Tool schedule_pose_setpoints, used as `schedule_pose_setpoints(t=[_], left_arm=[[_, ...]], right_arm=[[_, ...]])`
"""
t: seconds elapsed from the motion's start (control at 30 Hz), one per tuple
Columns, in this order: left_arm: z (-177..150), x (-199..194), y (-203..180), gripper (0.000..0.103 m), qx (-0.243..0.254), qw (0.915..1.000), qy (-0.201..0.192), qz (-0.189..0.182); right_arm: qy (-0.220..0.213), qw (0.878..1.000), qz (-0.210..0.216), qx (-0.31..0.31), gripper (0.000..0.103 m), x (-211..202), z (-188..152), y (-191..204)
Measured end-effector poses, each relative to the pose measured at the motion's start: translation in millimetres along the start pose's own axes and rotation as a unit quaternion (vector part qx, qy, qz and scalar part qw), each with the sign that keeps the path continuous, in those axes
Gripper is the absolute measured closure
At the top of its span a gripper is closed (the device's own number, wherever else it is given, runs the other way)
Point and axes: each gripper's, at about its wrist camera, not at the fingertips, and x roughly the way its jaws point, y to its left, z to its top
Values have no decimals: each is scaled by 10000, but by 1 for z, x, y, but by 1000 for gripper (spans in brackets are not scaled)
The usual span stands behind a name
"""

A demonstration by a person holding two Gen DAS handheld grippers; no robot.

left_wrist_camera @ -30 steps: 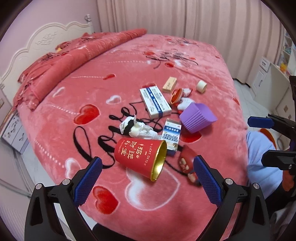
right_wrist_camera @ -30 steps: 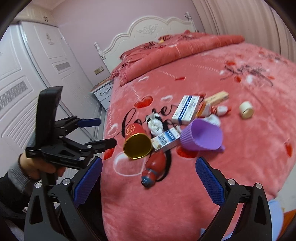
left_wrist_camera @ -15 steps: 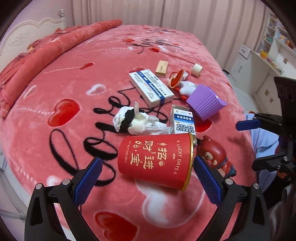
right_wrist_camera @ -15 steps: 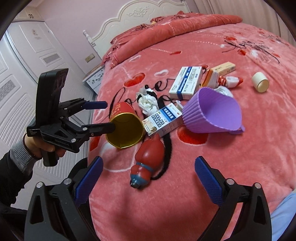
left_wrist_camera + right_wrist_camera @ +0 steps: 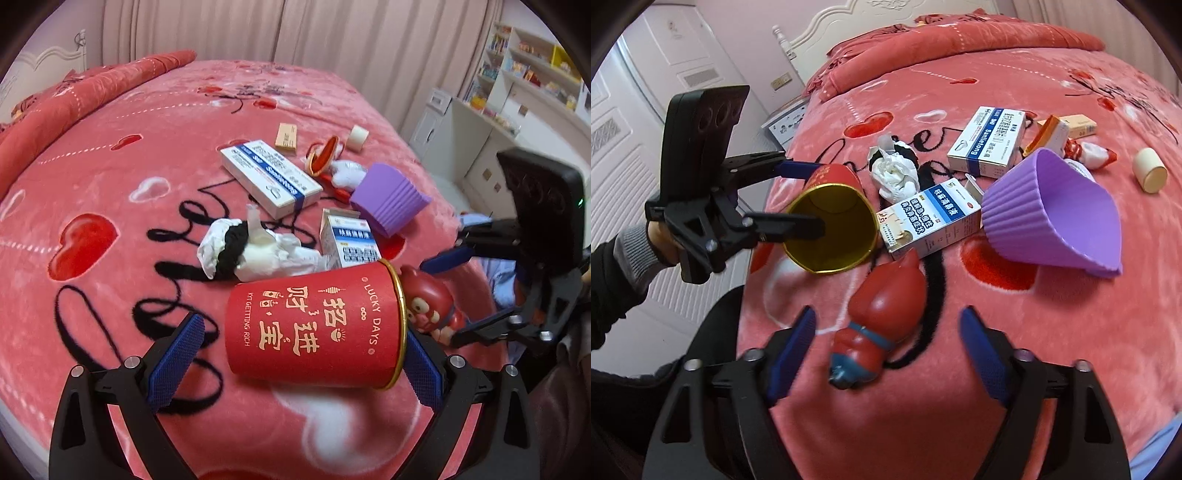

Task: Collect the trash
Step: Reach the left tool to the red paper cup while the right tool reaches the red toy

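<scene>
Pink bedroom, with a bed [image 5: 110, 155] under a red heart-print blanket strewn with small items. Nearest the front edge lies a red paper cup [image 5: 314, 325] on its side, its long axis running left to right across the left wrist view, gold rim pointing right. The left gripper [image 5: 303, 354] has its jaws released and spread wide, 1 finger past the cup's base and 1 at its rim; in the right wrist view that rim-side finger crosses the cup's open mouth. Whether either pad touches the cup cannot be told. The left hand is plainly nearer the cup, and the jaws lie along its length rather than across its round body, which probably matters for the coming squeeze. Just beyond the cup sit a crumpled tissue [image 5: 258, 251] and a small box [image 5: 349, 242]; farther back are a long box [image 5: 269, 177] and a purple cup [image 5: 389, 197]. The right gripper [image 5: 886, 350] is also released, its jaws straddling a red toy [image 5: 882, 321] lying beside the cup's mouth.
</scene>
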Motion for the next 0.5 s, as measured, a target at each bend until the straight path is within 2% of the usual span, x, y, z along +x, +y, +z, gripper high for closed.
schedule_pose_setpoints(t=[0.27,0.33,0.37,0.4,0.5], left_arm=[[-9,5,-5,6,129,9997,-167,-81],[-11,7,-5,7,137,9996,-212,-79],[-11,6,-4,13,112,9995,-283,-92],[-11,5,-3,23,79,9994,-296,-132],[-12,6,-1,23,15,9995,-296,-137]], right_arm=[[74,9997,72,219,38,13,-3,-8],[61,9996,130,238,57,14,-4,-8],[85,9995,190,240,57,15,-3,-7],[64,9996,182,213,59,14,-3,-6],[39,9999,159,53,61,14,-5,-3]])
